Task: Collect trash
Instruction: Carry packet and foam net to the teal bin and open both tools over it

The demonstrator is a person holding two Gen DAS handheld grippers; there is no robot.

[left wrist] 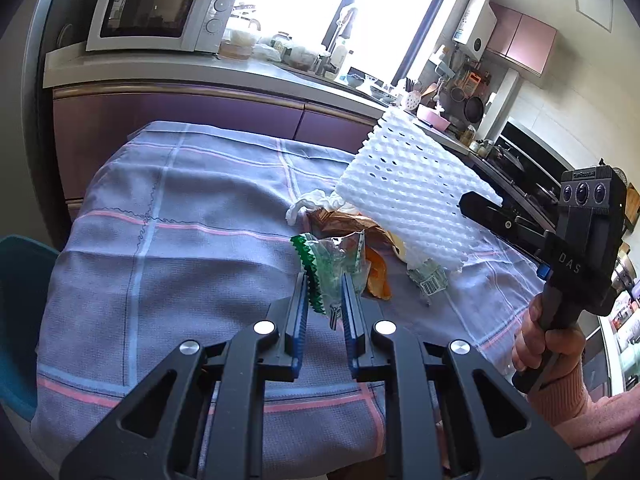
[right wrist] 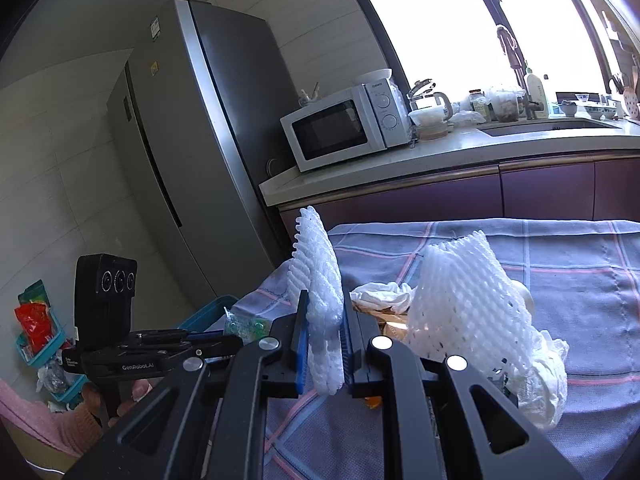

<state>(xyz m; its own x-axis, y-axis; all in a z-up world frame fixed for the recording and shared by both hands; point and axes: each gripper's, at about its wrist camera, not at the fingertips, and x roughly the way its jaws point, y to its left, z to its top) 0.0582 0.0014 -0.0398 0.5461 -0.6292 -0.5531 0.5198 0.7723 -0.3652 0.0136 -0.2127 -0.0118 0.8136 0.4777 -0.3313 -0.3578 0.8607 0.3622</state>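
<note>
Lower middle of the left wrist view: left gripper (left wrist: 325, 300) clamping its blue pads on a crumpled clear wrapper (left wrist: 340, 266) with a green zigzag edge, lifting it just above the checked cloth (left wrist: 180, 240) covering the table.

Right side of the same view: right gripper (left wrist: 480, 204) being held by a hand (left wrist: 538, 340) in a pink sleeve (left wrist: 580, 408), jaws pinching the corner of a white foam net (left wrist: 412, 188) and holding it up in the air over the pile.

Lying under the net, middle of the frame: a brown paper bag (left wrist: 352, 222), a wad of white tissue (left wrist: 316, 202), an orange peel (left wrist: 378, 276) and a small clear wrapper with a barcode (left wrist: 430, 280), all resting on the cloth close together.

Lower middle of the right wrist view: right gripper (right wrist: 325, 316) squeezing the foam net (right wrist: 320, 292) edge-on between its pads, the net standing up above the fingertips. Sitting just right of it: a second foam net (right wrist: 464, 304) and a white plastic bag (right wrist: 548, 380) on the cloth (right wrist: 580, 264).

Lower left of that view: left gripper (right wrist: 224, 340) pointing toward a teal bin (right wrist: 208, 314), its jaws hidden here.

Standing in the background: a microwave (right wrist: 344, 128) on the counter (right wrist: 440, 156) and a tall fridge (right wrist: 208, 140) at upper left.
</note>
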